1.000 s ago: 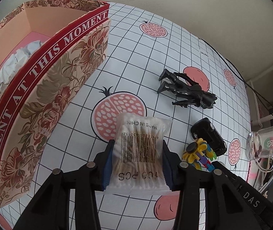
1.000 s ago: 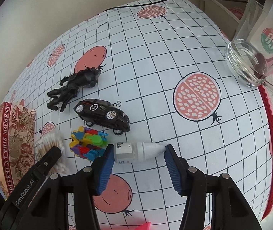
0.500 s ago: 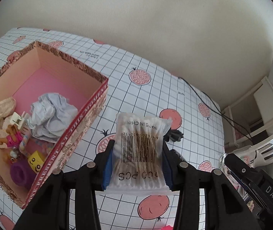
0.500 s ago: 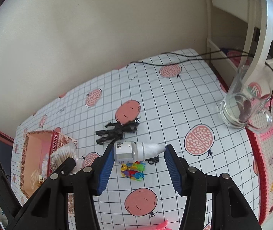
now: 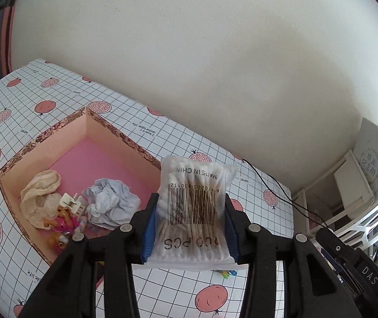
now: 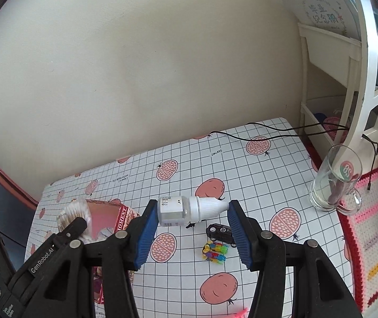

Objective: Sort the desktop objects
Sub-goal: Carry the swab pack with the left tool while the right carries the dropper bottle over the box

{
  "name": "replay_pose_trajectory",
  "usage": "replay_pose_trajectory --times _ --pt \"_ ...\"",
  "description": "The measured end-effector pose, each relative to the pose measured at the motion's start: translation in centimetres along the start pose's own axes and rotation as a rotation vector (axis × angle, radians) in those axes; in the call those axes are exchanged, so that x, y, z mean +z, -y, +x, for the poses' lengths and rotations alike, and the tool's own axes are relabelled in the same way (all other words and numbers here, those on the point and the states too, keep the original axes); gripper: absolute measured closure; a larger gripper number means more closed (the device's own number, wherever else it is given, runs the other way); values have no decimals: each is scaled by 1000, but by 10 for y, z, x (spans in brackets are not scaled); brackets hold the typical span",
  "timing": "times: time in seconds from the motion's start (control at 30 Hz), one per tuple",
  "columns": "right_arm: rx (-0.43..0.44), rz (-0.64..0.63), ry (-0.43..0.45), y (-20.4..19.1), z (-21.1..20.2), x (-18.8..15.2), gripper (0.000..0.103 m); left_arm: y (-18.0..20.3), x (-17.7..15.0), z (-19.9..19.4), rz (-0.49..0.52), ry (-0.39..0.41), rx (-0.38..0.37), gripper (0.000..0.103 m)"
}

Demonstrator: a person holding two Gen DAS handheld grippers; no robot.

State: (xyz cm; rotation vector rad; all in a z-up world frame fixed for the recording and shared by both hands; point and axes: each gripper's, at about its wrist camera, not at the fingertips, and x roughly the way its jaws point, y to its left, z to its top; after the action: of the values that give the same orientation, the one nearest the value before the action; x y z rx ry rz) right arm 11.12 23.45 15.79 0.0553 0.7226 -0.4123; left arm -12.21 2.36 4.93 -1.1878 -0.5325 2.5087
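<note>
A cotton swab packet point(image 5: 192, 209) is pinched in the left gripper point(image 5: 190, 228) right of the box point(image 5: 40, 137), while a dropper bottle point(image 6: 186, 210) is clamped crosswise in the right gripper point(image 6: 191, 228).

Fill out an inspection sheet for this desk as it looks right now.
Surface: grid tablecloth with pomegranate print.
Job's things: cotton swab pack held above the table; dropper bottle held sideways; floral box open, holding crumpled paper and small toys.
Clutter: toy car, colourful block toy, glass mug.
Grippers: left gripper shut on the swab pack; right gripper shut on the bottle.
Cables: black cable along the table's far edge.
Surroundings: plain wall, white shelf, crocheted mat.
</note>
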Motion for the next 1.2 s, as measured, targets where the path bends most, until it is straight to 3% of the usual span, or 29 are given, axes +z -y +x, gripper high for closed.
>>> replay_pose_trajectory --times 0.67,1.2 --pt "153 -147 -104 -107 45 -58 47 -107 25 -43 -175 88 115 57" --pt "254 -273 -135 -172 61 -95 47 -181 38 -90 -305 197 182 57"
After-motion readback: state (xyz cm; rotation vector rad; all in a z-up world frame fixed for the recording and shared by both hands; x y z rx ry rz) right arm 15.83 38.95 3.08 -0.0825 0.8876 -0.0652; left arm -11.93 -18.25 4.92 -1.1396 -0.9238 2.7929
